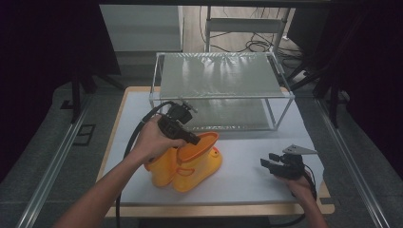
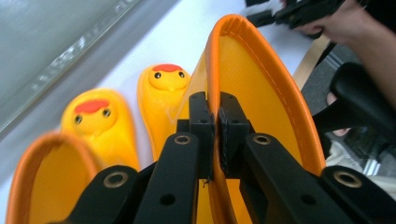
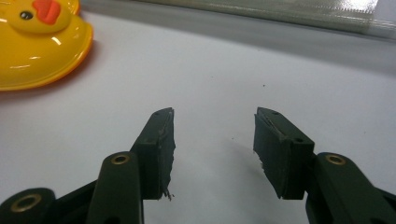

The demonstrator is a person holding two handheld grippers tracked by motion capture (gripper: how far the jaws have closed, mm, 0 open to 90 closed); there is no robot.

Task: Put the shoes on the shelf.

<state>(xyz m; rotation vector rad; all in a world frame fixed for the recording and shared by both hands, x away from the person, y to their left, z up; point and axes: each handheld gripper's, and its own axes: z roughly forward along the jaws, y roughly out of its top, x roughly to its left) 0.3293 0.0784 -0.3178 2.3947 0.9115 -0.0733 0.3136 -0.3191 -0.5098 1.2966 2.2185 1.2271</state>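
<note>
The left hand-held gripper pinches a yellow boot's orange rim; the right hand-held gripper gapes wide over the table.

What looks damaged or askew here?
The rubber pads on the right gripper's open fingers look frayed, with ragged lower edges. The left gripper pinches the orange rim of one yellow duck boot, which looks deliberate.

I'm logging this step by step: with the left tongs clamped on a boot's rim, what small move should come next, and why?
Probably a short straight lift with the left tongs. They are shut on the orange rim of the right-hand boot, which stands on the table touching the other boot. The right tongs sit open and empty off to the side. The rack behind could be the goal, but that is a guess.
</note>
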